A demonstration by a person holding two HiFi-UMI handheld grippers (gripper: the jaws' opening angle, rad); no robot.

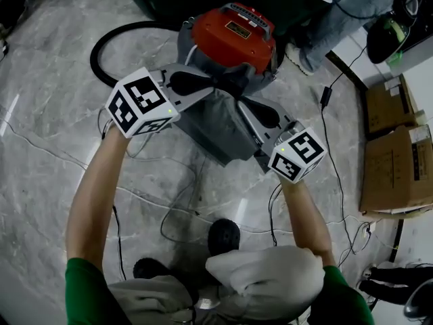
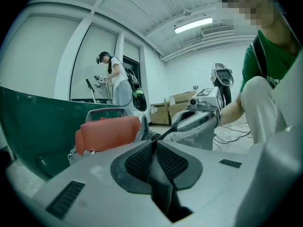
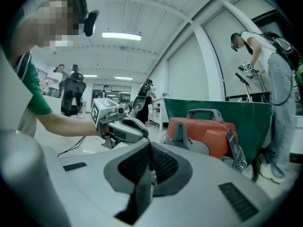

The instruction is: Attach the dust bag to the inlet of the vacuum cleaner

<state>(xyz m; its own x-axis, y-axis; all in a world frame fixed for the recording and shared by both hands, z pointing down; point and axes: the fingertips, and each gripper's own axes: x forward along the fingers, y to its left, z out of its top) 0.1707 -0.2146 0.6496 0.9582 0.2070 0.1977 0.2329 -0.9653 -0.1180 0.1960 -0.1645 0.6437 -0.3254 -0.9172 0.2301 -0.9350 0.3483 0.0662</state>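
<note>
The vacuum cleaner (image 1: 231, 38) has an orange-red top on a grey body and stands on the marble floor. In front of it hangs the grey cloth dust bag (image 1: 218, 126), stretched between both grippers. My left gripper (image 1: 215, 81) reaches in from the left, shut on a dark fold of the bag's top edge. My right gripper (image 1: 241, 102) comes from the lower right, shut on the same edge close by. The left gripper view shows bag cloth pinched in the left gripper (image 2: 152, 143), with the vacuum cleaner (image 2: 109, 131) just beyond. The right gripper (image 3: 150, 146) pinches a thin taut edge.
A black hose (image 1: 108, 46) curls left of the vacuum. Cables (image 1: 338, 202) trail over the floor. Cardboard boxes (image 1: 396, 154) stand at the right. A person in jeans (image 1: 342, 15) stands behind the vacuum beside a green-draped table (image 2: 33, 126).
</note>
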